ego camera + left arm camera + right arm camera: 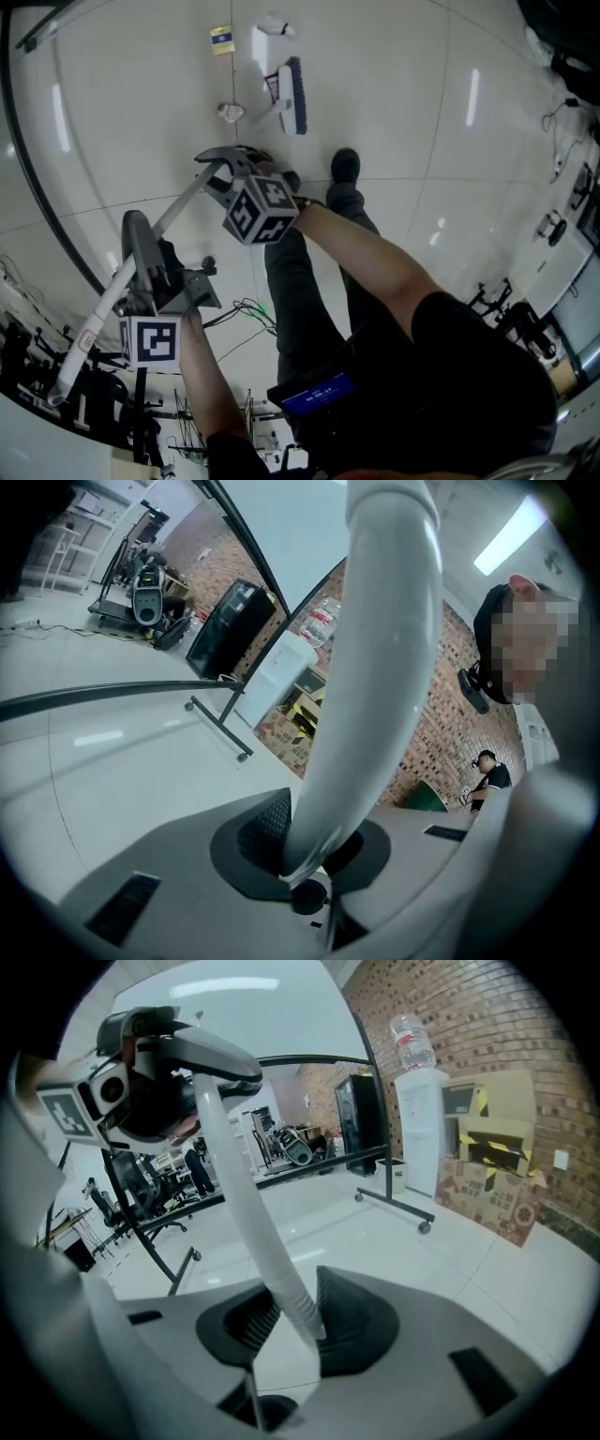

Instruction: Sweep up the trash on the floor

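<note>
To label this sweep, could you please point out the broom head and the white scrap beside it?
broom head (295,97), head view, on its bristles
white scrap (231,112), head view, on its middle

**Finishes on my screens**

The floor is pale tile, polished glossy enough to mirror the ceiling lights. The broom handle is a smooth white tube with a satin sheen and one ribbed stretch. The right gripper looks to me like matt grey plastic, with dark ribbed pads. The wall is rough brick, and the boxes are dull cardboard.
</note>
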